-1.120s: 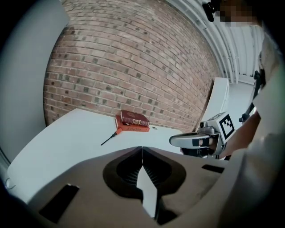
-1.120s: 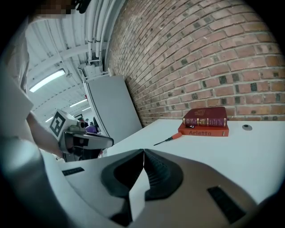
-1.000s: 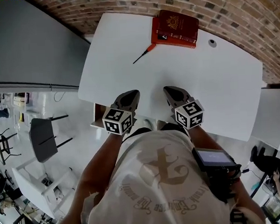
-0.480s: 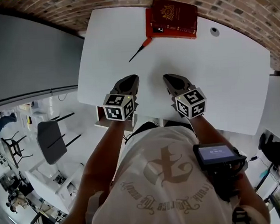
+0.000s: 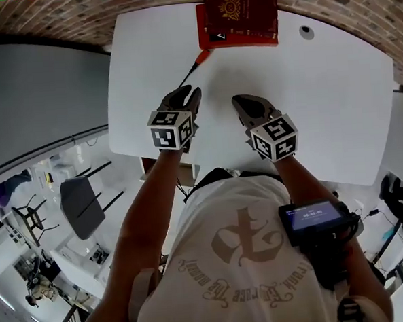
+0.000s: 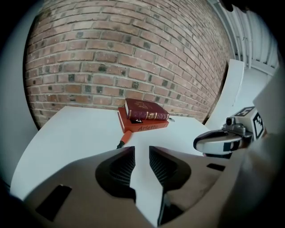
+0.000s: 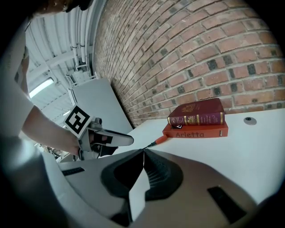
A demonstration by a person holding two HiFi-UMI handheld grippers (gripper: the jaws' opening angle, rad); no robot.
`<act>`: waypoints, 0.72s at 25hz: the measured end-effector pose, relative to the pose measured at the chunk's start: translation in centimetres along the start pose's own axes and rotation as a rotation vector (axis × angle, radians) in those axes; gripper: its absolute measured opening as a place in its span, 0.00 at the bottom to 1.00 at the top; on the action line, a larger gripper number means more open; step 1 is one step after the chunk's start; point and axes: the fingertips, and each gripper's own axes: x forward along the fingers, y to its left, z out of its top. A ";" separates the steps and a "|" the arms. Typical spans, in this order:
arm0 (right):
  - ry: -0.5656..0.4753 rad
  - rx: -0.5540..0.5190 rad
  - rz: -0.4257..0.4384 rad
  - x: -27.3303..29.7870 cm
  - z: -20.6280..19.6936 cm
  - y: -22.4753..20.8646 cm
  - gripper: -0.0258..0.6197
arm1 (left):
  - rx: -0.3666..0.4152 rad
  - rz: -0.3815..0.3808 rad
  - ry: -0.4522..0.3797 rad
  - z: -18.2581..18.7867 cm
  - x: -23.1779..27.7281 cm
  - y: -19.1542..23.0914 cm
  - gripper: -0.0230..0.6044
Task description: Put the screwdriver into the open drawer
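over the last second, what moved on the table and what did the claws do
The left claw moved forward across the table until its tips almost reach the screwdriver. Its jaws are opening, with nothing between them. The right claw edged forward too, jaws together and empty. The screwdriver and the stacked books lie where they were.

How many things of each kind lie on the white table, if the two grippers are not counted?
Books: 2, a dark red book on top of an orange book
Screwdriver: 1
Small round grey disc: 1
Total: 4
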 end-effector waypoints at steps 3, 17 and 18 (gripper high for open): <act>0.000 0.006 -0.004 0.2 0.2 -1.0 0.07 | 0.025 0.004 0.028 0.3 1.5 0.4 0.21; 0.006 0.044 -0.007 1.4 -0.1 -2.9 0.07 | 0.083 0.038 0.157 -0.7 6.5 3.4 0.23; 0.009 0.045 -0.006 1.4 -0.2 -2.9 0.07 | 0.088 0.038 0.160 -0.7 6.6 3.5 0.23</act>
